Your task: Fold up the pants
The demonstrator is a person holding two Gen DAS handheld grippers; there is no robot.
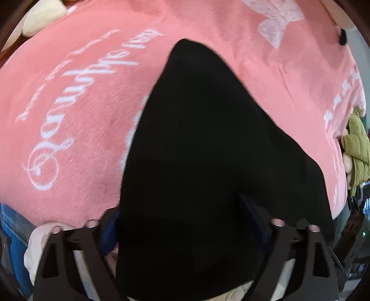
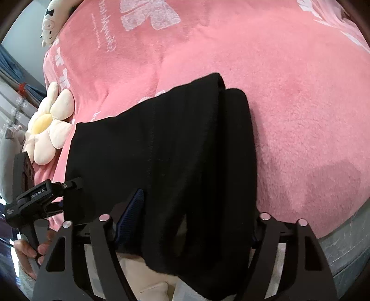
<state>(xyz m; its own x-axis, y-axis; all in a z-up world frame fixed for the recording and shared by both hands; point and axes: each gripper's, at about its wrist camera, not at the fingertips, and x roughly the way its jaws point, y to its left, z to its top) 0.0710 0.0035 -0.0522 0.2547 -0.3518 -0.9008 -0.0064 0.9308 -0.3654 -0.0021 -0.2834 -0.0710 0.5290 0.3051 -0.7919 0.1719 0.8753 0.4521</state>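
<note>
Lying folded on the pink blanket (image 2: 300,115), black pants (image 2: 161,150).

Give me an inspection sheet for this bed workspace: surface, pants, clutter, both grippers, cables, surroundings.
Surface: pink fleece blanket with white lettering and bows, covering the bed.
Job's things: black pants lying on the blanket, near edge hanging over the bed's edge between the grippers' fingers.
Clutter: flower cushion and a cow plush at the blanket's edge; olive jacket off to the side.
Grippers: left gripper open, pants between its fingers; right gripper open, pants between its fingers.
Cables: nothing seen.
Surroundings: blue curtain beside the bed.
</note>
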